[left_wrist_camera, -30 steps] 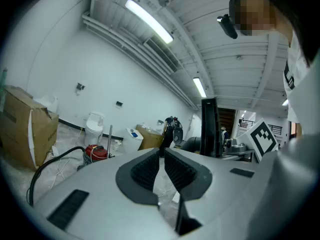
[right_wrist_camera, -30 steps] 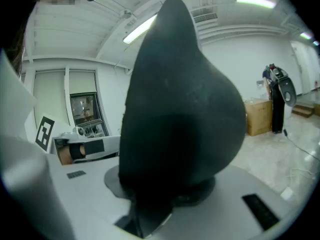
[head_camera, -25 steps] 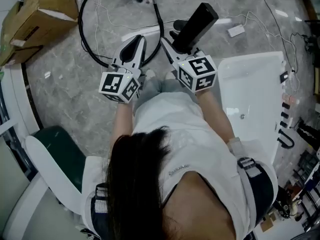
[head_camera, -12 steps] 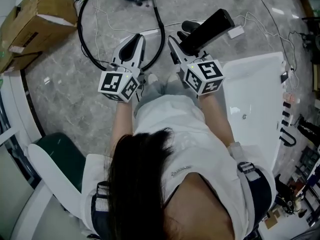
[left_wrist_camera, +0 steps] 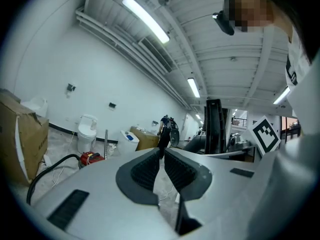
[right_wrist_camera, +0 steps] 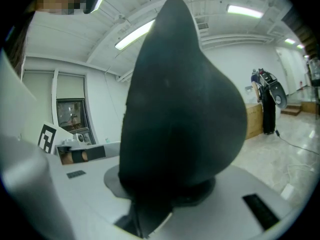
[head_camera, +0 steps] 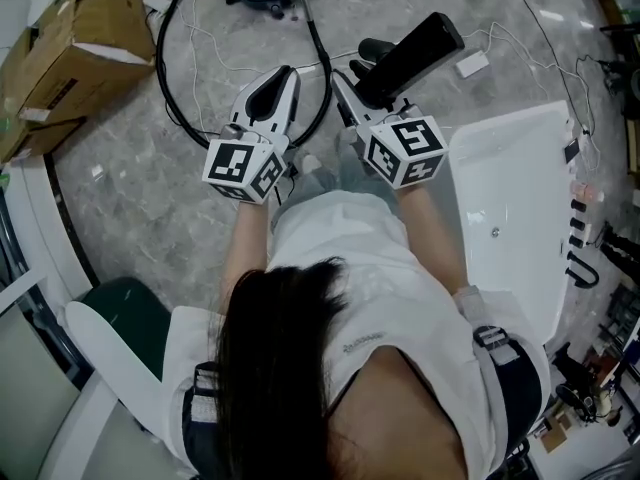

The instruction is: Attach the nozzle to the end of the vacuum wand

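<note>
At upper centre, the long black plastic nozzle (head_camera: 415,53) is clamped in the right gripper (head_camera: 365,93), presumably ready for fitting, while the left gripper (head_camera: 285,78) is held closed on nothing.

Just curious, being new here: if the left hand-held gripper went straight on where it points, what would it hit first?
Nothing close, apparently. The left hand-held gripper points level into open room; the nozzle stands off to its right. Far ahead stands a dark figure, maybe a person; distance unclear.
</note>
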`<state>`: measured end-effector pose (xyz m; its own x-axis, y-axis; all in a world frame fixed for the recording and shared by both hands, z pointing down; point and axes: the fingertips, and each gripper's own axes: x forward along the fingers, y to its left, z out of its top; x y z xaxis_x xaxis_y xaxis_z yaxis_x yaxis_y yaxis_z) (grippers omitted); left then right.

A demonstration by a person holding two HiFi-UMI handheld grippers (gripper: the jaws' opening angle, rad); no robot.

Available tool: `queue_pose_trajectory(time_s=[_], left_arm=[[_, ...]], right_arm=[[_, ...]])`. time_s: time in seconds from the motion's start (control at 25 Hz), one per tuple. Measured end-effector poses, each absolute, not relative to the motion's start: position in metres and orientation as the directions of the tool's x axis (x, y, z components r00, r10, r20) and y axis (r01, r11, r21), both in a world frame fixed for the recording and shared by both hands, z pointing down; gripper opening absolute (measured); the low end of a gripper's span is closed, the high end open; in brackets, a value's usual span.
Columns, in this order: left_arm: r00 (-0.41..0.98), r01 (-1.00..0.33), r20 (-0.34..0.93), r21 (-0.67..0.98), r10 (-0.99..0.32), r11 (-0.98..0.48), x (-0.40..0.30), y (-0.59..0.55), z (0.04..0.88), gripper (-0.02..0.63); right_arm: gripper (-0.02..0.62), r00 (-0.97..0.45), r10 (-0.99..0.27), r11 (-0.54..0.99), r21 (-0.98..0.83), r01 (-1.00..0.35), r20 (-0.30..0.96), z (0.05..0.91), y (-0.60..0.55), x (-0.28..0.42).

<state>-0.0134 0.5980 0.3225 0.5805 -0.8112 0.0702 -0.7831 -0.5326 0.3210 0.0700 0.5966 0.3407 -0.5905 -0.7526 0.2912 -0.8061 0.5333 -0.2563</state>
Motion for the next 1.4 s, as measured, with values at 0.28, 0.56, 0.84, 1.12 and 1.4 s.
queue_pose_trajectory(time_s=[0.28,0.56,0.84,1.12,1.4], left_arm=[[0.568,-0.789,0.072,0.333,-0.820,-0.517,-0.001,0.555,0.326,0.032],[0.472,-0.847,0.072,0.314,-0.878,-0.429,0.001,0.492,0.322,0.032],[0.411,-0.875,0.065,0.309,-0.909,-0.373,0.013,0.441,0.316,0.032],[0.398,-0.889,0.111,0.293,-0.911,-0.352,0.034,0.405,0.326,0.032],[0.365,-0.905,0.131,0.281,-0.922,-0.319,0.045,0.373,0.325,0.032]], right_arm=[[0.141,-0.624,-0.727,0.574,-0.246,-0.781,0.285,0.345,0.556,0.073],[0.141,-0.657,-0.683,0.610,-0.246,-0.753,0.318,0.349,0.489,0.080],[0.141,-0.668,-0.657,0.631,-0.229,-0.741,0.351,0.350,0.431,0.097],[0.141,-0.697,-0.621,0.672,-0.215,-0.709,0.359,0.351,0.394,0.108],[0.141,-0.724,-0.595,0.700,-0.218,-0.680,0.350,0.349,0.363,0.113]])
